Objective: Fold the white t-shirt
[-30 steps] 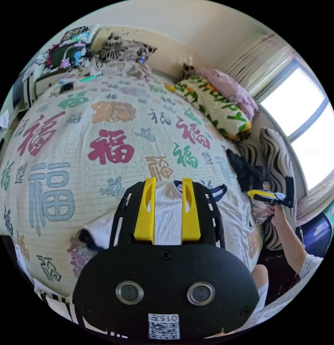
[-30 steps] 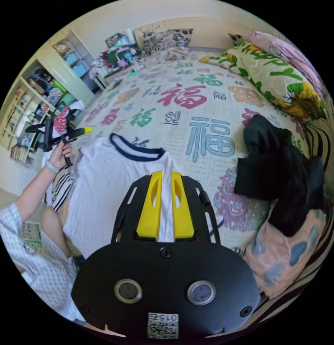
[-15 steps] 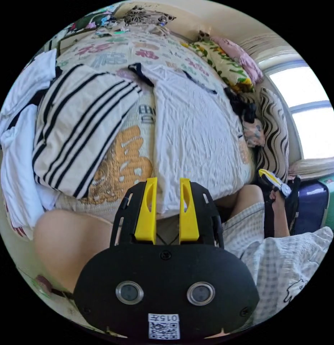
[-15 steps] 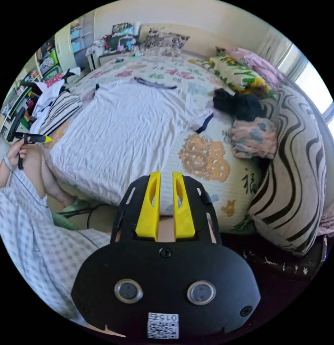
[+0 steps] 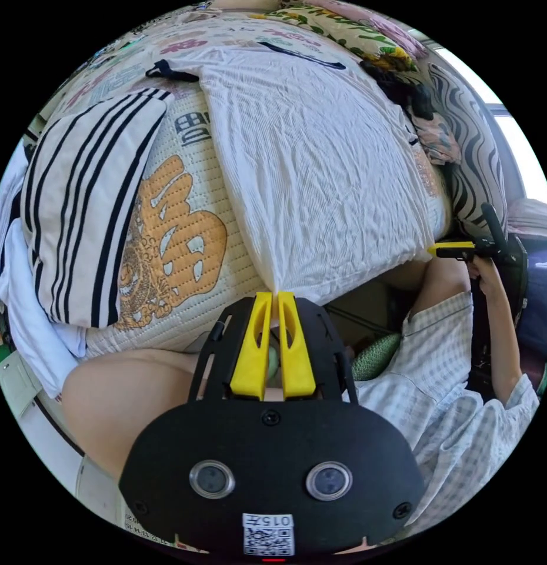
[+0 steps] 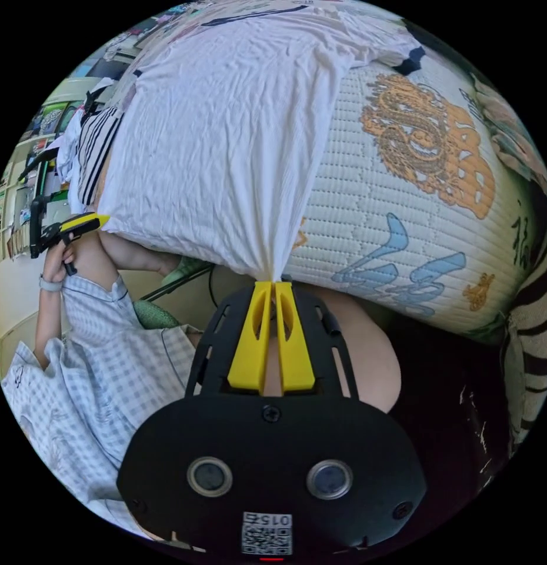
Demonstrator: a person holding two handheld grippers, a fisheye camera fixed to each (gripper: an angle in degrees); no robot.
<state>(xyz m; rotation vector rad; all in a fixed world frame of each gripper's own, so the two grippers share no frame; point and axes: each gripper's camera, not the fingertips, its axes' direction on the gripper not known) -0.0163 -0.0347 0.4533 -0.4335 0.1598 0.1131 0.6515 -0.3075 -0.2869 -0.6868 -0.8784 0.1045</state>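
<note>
Bed (image 5: 179,235) carries the white t-shirt (image 5: 309,147) spread flat, hem hanging over the bed's near edge. Left gripper (image 5: 273,294) and right gripper (image 6: 272,283) each pinch a hem corner, jaws closed on cloth, probably for lifting the hem toward the collar.

**Cloth everywhere, plastic tools**

T-shirt (image 5: 320,159): thin white cloth, matt, finely creased, dark ribbed trim at neck. Bedspread (image 6: 403,194): quilted cloth w/ rows of stitching, matt, printed motifs. Striped cloth (image 5: 85,194) beside it: soft, matt, looks woven. Left gripper (image 5: 272,297) & right gripper (image 6: 273,285): yellow jaws of smooth plastic, slight sheen; black body matt plastic, w/ screw heads. Person's shirt (image 6: 91,365): light checked cloth, crumpled, matt.
</note>
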